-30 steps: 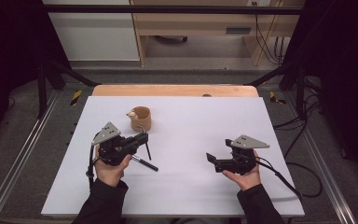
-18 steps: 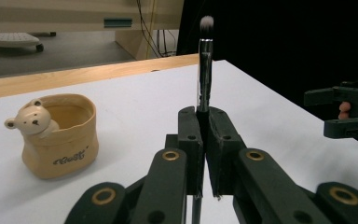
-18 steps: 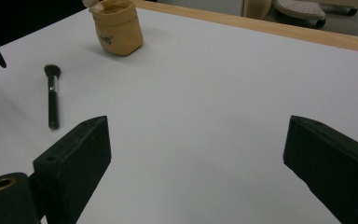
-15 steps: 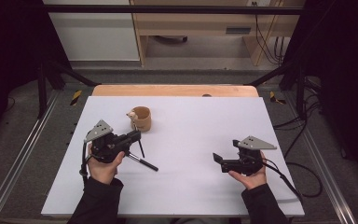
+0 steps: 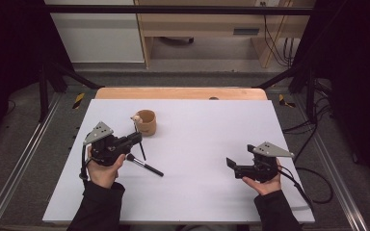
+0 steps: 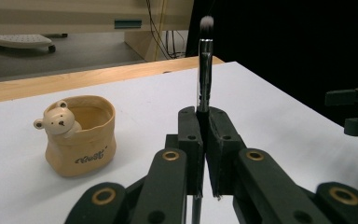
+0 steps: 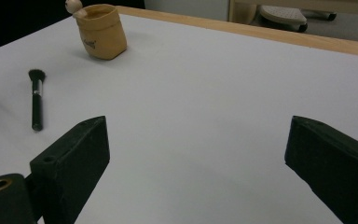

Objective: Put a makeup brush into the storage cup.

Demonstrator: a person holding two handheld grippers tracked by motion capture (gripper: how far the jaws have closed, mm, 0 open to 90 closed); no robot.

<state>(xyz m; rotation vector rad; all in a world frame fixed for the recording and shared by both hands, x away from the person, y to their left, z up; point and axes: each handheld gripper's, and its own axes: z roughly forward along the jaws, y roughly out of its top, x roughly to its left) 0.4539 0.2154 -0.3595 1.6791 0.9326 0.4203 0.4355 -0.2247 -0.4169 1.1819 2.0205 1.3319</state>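
Gripping a thin makeup brush between the closed jaws of my left gripper, I hold it over the white table. Seen along that gripper's jaws, the black handle runs up out of the clamp, a silver ferrule above it and the pale bristle tip on top. From above, the brush hangs slanted under the jaws, just beside the tan bear cup, which stands upright near the far left part of the table; brush and cup do not touch. 1 more brush, a thicker black one, lies flat on the table near my left hand, its dark bristles towards that hand. My right gripper sits well apart on the right side, held low over bare table with its 2 jaws spread wide and nothing between them
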